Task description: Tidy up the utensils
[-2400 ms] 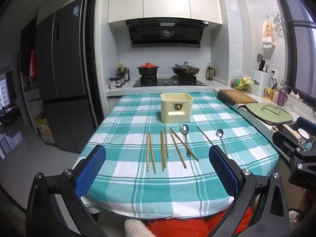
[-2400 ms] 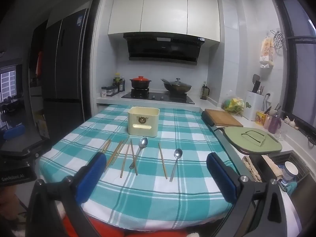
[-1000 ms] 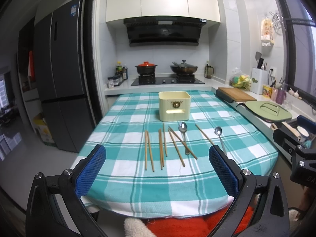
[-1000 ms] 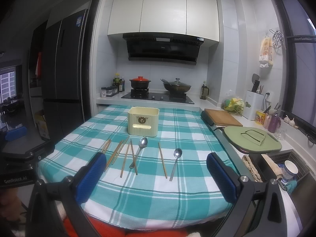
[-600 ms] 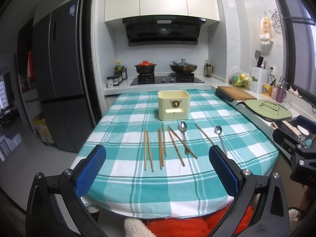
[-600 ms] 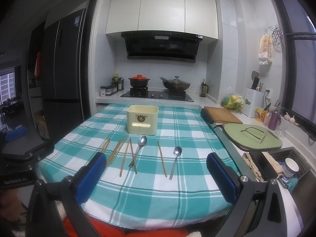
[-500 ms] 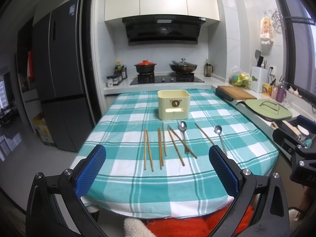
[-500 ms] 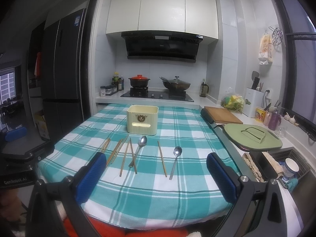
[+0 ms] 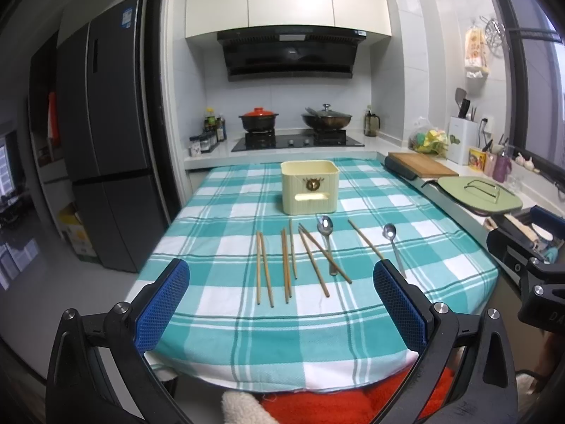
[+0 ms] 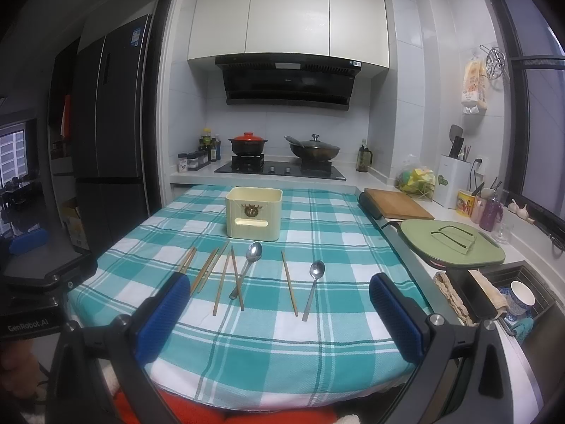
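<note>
On the checked tablecloth (image 9: pixel 219 321), honestly not much has changed. Compared with a couple of seconds back the left wrist view has only tipped up a touch; every utensil lies where it did, so I'd say the sorting hasn't started yet.

Left wrist view: the left gripper (image 9: pixel 280 302) hangs at the near edge of the table with its blue pads wide apart, holding nothing. The chopsticks (image 9: pixel 284 265) lie scattered in front of it, one crossing the left spoon (image 9: pixel 326 238), with the right spoon (image 9: pixel 392 243) off by itself. The cream utensil box (image 9: pixel 310 186) stands just behind them. This view also catches the other gripper's black body at the right edge.

Right wrist view: the right gripper (image 10: pixel 279 311) is spread open and empty too. From here you get the sink (image 10: pixel 529 284) with a cup in it, which the left view barely shows, and the right spoon (image 10: pixel 312 286) looks like the nearest grab.
</note>
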The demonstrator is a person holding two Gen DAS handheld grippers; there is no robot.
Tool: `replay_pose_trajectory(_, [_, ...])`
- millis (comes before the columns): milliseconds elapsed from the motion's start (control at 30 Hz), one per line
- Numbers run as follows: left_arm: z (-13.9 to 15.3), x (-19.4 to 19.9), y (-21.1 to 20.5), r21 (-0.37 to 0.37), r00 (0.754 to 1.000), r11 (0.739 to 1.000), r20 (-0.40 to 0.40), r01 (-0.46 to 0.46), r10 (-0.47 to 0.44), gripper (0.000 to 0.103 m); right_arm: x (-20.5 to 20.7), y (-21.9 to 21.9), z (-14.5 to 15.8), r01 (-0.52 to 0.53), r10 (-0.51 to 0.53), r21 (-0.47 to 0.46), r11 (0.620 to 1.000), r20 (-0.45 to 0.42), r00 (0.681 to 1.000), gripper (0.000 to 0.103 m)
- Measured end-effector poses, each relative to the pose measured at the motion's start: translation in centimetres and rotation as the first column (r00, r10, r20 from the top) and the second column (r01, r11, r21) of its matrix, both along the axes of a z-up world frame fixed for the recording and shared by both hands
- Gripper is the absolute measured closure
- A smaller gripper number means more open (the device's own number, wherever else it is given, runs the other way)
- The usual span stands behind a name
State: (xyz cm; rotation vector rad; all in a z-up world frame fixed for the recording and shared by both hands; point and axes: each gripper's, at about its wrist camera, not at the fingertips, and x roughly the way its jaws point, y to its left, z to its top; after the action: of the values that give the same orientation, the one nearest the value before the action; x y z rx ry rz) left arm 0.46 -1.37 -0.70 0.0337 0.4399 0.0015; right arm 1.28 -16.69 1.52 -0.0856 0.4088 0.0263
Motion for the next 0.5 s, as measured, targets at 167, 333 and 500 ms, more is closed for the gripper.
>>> replay_pose_trajectory(167, [-0.01,0.09,-0.07,0.000,1.000,1.000,-0.001,0.000,0.000,0.000,-0.01,-0.04,-0.03,0.001,-0.001,0.000,1.000,0.000,1.000,0.000])
replay_pose_trajectory(333, [-0.01,0.08,-0.07,0.000,1.000,1.000,-0.002,0.001,-0.001,0.000,-0.02,-0.04,-0.07,-0.003,0.003,-0.001,1.000,-0.004,1.000,0.000])
replay_pose_trajectory(500, [-0.10,0.32,-0.03,-0.001,1.000,1.000,-0.008,0.004,-0.004,0.000,0.02,-0.02,-0.12,0.000,0.000,-0.001,1.000,-0.006,1.000,0.000])
